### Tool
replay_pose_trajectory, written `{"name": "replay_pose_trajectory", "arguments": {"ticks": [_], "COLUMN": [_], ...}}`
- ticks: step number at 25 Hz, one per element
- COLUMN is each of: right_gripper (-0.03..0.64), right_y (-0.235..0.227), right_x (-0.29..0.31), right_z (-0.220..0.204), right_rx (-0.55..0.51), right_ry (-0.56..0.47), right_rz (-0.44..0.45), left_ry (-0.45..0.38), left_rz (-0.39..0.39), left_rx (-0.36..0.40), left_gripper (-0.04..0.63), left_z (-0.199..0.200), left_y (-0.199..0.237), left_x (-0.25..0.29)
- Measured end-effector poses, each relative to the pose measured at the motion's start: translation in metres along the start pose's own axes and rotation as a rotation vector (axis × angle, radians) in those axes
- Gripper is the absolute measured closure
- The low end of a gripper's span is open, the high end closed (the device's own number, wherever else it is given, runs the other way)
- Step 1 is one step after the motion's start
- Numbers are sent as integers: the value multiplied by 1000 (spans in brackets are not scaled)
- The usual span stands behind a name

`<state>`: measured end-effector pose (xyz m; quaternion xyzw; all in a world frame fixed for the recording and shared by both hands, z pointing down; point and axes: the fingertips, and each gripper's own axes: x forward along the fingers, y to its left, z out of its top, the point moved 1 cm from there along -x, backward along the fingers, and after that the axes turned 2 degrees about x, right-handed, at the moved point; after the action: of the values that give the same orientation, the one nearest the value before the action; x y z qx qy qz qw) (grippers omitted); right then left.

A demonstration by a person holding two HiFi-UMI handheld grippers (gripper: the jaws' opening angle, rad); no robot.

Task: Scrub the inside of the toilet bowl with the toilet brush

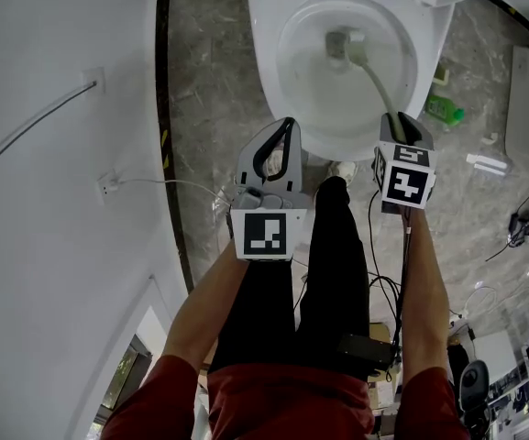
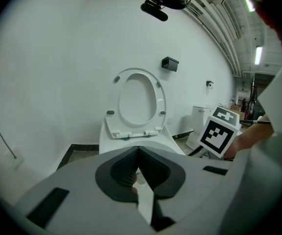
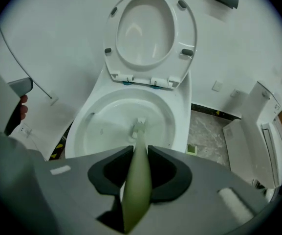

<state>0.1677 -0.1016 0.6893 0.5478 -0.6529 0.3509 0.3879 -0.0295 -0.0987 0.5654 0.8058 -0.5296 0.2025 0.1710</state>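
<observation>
The right tool [image 3: 140, 150] pinches the toilet brush [image 3: 137, 180] on its pale green handle, jaws tight on both sides. The bristle head [image 3: 139, 127] sits low inside the toilet bowl [image 3: 84, 124], by the drain. The left tool [image 2: 139, 149] is pressed together on nothing and hangs in front of the bowl. I judge the brush light and stiff. The handle looks smooth and may twist, so I favour this mid-handle hold.

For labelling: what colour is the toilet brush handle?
Pale green; the brush handle shows best in the right gripper view.
</observation>
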Motion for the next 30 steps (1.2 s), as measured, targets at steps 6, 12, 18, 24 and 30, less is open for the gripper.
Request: {"name": "replay_pose_trajectory", "arguments": {"ticks": [6, 12, 18, 24, 30], "right_gripper": [512, 512, 512, 511, 511], "right_y": [37, 63, 67, 61, 43], "right_x": [13, 16, -2, -32, -59], "right_z": [10, -2, -33, -59, -80], "right_rx": [25, 128, 101, 0, -106], "right_ry": [-22, 34, 129, 211, 270], "right_rz": [71, 147, 189, 225, 207], "left_ry": [3, 3, 4, 0, -5], "left_rz": [16, 26, 19, 11, 4], "left_rx": [-11, -15, -9, -9, -8], "left_gripper": [591, 591, 591, 591, 591], "left_z": [-2, -4, -4, -1, 2], "left_y": [10, 17, 15, 12, 8], "left_x": [-3, -8, -10, -10, -9]}}
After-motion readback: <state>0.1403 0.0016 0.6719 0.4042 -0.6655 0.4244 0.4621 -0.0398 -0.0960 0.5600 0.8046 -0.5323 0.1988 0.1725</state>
